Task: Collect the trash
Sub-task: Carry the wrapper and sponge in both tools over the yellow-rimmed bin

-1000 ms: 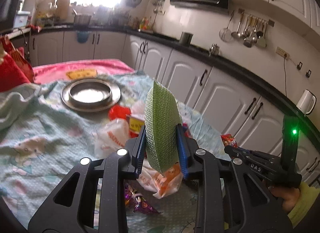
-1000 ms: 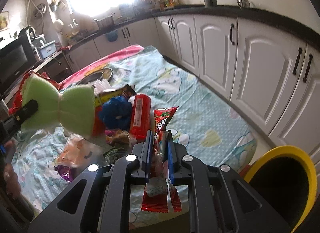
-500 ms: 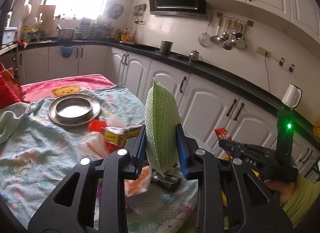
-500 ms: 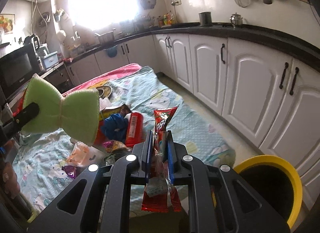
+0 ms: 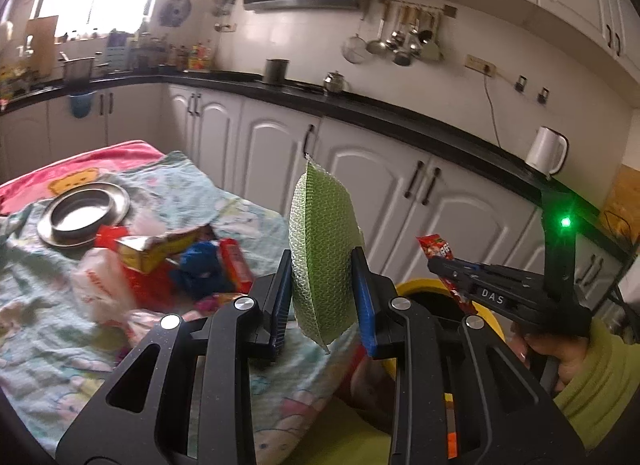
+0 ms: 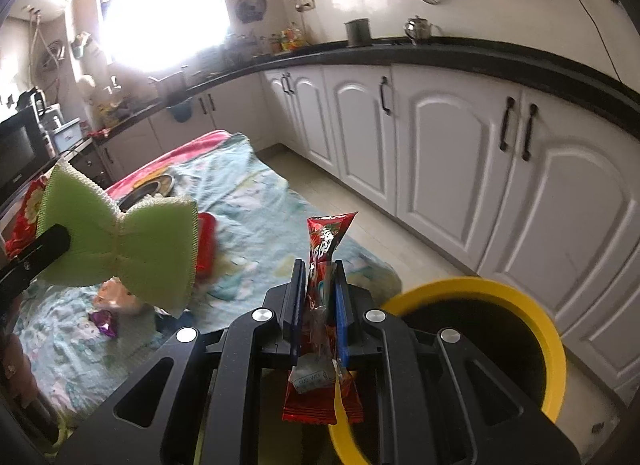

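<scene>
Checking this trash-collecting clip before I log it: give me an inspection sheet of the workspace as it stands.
Surface: patterned cloth covering the table.
Job's things: red snack wrapper; yellow-rimmed bin on the floor beside the table.
Clutter: metal plate, yellow box, blue crumpled item, white bag, purple wrapper.
Grippers: left gripper shut on green sponge; right gripper shut on the wrapper, near the bin.
Cables: a cord hanging from the wall socket.
Surroundings: white cabinets, black counter, white kettle, hanging utensils.
</scene>
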Demonstrator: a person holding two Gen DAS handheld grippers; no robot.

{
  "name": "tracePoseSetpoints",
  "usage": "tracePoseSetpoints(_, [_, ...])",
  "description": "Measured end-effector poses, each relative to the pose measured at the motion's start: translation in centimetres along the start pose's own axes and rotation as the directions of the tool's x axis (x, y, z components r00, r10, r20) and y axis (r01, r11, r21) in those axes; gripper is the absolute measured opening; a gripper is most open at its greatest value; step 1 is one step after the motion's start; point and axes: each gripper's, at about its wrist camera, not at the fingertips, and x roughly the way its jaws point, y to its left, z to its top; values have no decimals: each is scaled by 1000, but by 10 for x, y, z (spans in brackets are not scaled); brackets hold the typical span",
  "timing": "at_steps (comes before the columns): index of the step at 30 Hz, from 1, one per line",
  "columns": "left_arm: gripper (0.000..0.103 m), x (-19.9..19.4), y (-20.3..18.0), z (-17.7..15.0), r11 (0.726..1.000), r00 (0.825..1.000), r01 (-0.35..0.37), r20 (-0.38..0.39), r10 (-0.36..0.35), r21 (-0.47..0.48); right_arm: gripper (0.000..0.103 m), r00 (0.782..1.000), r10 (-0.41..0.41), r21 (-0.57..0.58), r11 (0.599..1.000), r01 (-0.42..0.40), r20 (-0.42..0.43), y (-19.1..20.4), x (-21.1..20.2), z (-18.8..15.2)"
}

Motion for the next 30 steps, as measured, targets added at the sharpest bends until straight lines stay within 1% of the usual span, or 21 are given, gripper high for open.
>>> tracePoseSetpoints(8, [22,29,-26,-7,997,996,73,-57,-72,15,13,999,-42,46,998,42,-2,-29,-13,-13])
tracePoseSetpoints(13, [22,43,-47,-13,992,990,118,-81,-114,50,13,997,-78,69,995,79,-10,-48,-19,-24])
tracePoseSetpoints(20, [22,69,-73,-24,980,974,184,-147,-172,77,13,991,-128,117,984,131,-29,-81,-23,-36])
tracePoseSetpoints(25, [22,85,-89,-35,971,960,221,-195,-199,95,13,989,-139,167,975,146,-53,-103,-22,-45])
tracePoseSetpoints(30, [22,100,-100,-47,963,946,246,-243,-214,107,13,988,-141,195,969,152,-71,-115,-18,-51])
